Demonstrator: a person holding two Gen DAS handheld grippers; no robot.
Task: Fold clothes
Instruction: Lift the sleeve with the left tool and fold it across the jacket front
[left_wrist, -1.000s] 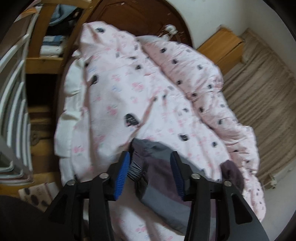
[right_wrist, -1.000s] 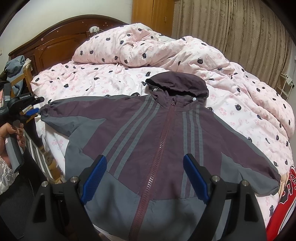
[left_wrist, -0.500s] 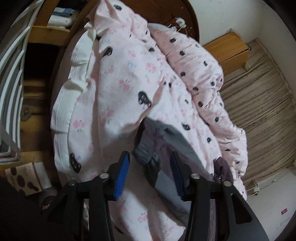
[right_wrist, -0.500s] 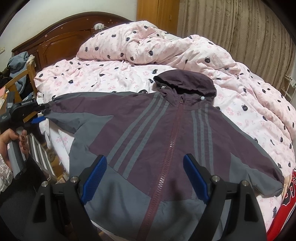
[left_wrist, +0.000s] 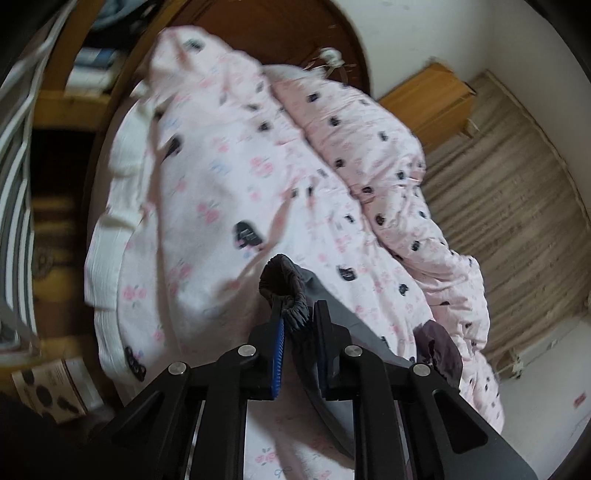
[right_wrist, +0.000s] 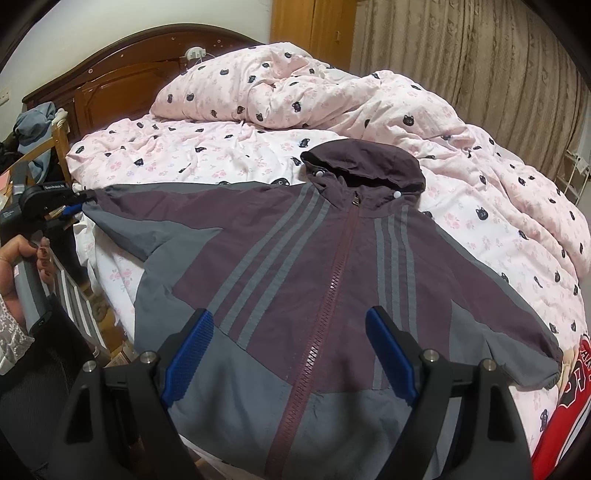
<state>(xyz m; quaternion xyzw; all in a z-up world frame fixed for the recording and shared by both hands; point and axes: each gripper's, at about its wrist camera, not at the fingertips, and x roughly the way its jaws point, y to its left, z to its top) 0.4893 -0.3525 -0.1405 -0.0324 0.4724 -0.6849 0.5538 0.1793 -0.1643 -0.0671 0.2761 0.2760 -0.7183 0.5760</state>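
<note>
A purple and grey hooded jacket (right_wrist: 295, 266) lies face up, zipped, spread over the pink bed sheet (right_wrist: 166, 147), hood (right_wrist: 369, 158) toward the headboard. In the left wrist view my left gripper (left_wrist: 297, 306) has its jaws closing on the gathered cuff (left_wrist: 282, 280) of one sleeve, pads pinching the fabric. The right wrist view shows that same left gripper (right_wrist: 75, 201) at the end of the outstretched sleeve (right_wrist: 122, 206), at the bed's left edge. My right gripper (right_wrist: 288, 314) hovers open over the jacket's lower front with nothing between its fingers.
A bunched pink duvet (right_wrist: 332, 81) fills the far and right side of the bed. Behind it rise a dark wooden headboard (right_wrist: 122, 70) and curtains (right_wrist: 480, 74). A red cloth (right_wrist: 569, 406) lies at bottom right. A wooden shelf (left_wrist: 70, 107) and a box (left_wrist: 55, 384) flank the bed.
The left gripper's jaws have narrowed from wide apart to pinching the sleeve cuff, and the cuff is lifted a little. The right gripper has stayed put and open.
</note>
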